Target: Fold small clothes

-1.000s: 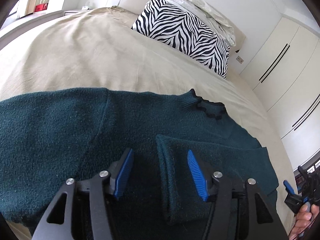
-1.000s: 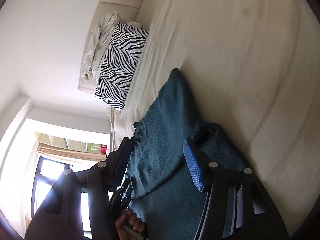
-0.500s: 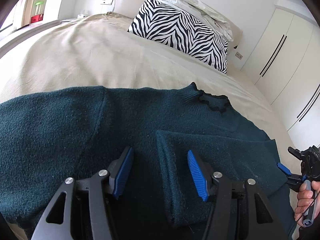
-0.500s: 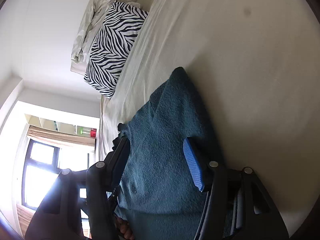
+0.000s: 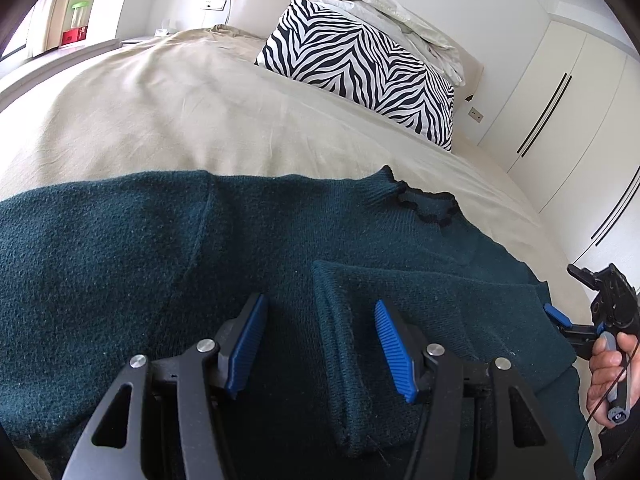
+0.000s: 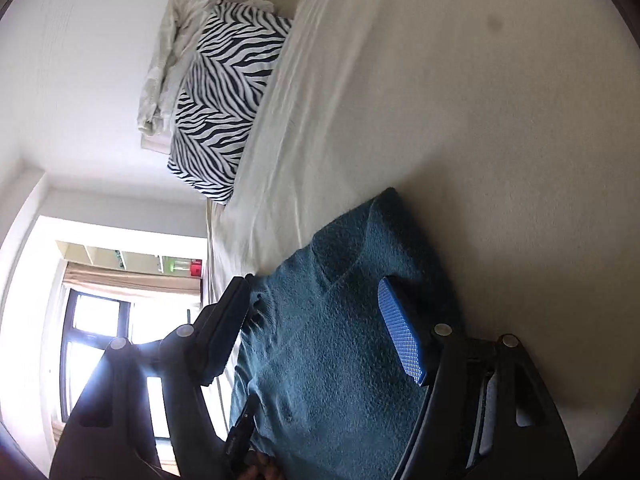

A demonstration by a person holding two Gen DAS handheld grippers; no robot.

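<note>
A dark teal sweater [image 5: 120,264] lies flat on the bed, collar [image 5: 428,208] toward the pillow. One sleeve [image 5: 420,304] is folded across its body. My left gripper [image 5: 319,308] hovers open over the sweater, and the folded sleeve's cuff end lies loose between its blue pads [image 5: 390,344]. My right gripper [image 6: 314,292] is at the sweater's right side [image 6: 340,320]. Its jaws are opening, with the fabric between them and the pads not pressing it. In the left wrist view the right gripper [image 5: 566,294] shows at the sweater's edge, held by a hand [image 5: 604,368].
A beige bedsheet [image 5: 180,112] covers the bed. A zebra-striped pillow [image 5: 360,68] and a crumpled white cloth [image 5: 400,16] lie against the headboard. White wardrobe doors [image 5: 560,120] stand to the right, and a window [image 6: 100,340] is on the far side.
The right gripper has moved in to the sweater's right edge and its jaws have widened. The fabric there now lies flatter. The left gripper has stayed in place.
</note>
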